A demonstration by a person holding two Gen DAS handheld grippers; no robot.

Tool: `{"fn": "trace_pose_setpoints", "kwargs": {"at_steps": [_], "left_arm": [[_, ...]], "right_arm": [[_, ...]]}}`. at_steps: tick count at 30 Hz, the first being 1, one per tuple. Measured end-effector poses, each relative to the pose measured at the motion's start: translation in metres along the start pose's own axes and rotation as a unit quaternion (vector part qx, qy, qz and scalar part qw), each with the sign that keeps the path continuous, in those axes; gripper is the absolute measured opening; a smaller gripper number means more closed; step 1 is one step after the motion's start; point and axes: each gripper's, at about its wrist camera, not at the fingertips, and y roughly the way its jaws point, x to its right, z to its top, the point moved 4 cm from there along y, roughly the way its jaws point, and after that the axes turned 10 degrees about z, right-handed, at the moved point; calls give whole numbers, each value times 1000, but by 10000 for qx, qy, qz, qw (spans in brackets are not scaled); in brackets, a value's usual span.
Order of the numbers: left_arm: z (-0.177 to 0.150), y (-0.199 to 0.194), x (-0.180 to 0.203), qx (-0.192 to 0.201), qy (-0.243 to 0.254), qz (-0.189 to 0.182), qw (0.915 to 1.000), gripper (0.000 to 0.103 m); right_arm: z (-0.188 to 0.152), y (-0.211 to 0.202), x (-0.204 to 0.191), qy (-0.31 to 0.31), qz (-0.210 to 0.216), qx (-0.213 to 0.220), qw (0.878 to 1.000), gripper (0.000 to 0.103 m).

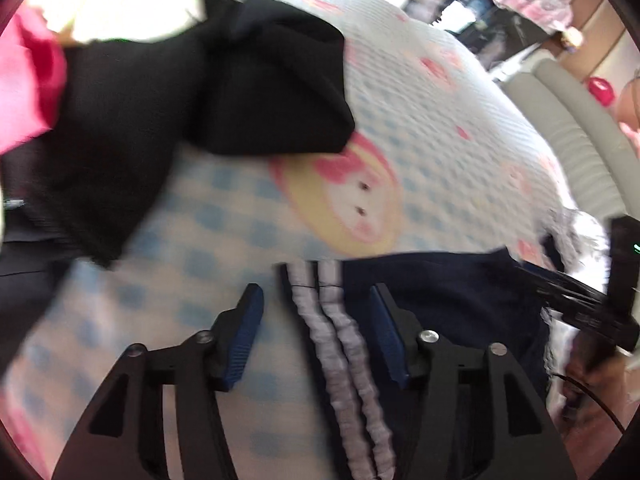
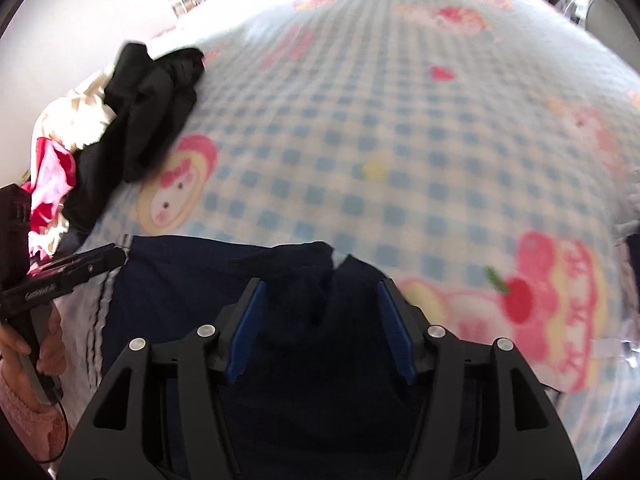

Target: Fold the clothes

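Observation:
A navy garment with white side stripes lies flat at the near edge of the checked bedspread. My left gripper is open over its striped edge, the stripes between the fingers. It also shows from the side in the right wrist view. My right gripper is open above the garment's dark middle, near a notch in its far edge. The navy garment also shows in the left wrist view. Both views are motion-blurred.
A heap of clothes sits at the bed's left: a black garment, a cream one and a pink one. A padded white bed frame and shelves lie beyond the bed.

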Motion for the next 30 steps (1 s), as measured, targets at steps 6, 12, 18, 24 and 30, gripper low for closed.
{"fn": "trace_pose_setpoints", "kwargs": {"at_steps": [6, 12, 18, 24, 30], "left_arm": [[8, -19, 6, 474, 267, 244, 9982, 10], [24, -21, -10, 612, 21, 312, 9976, 8], [22, -4, -24, 228, -289, 259, 9990, 13], [-1, -55, -8, 640, 13, -462, 9969, 33], [-51, -58, 43, 355, 477, -1099, 9922, 34]], "right_arm": [[4, 13, -9, -251, 110, 93, 9996, 11], [17, 4, -9, -192, -28, 400, 9990, 13], [22, 13, 7, 319, 2, 178, 9993, 34], [3, -44, -8, 385, 246, 433, 9980, 41], [-41, -98, -38, 247, 391, 531, 9975, 41]]}}
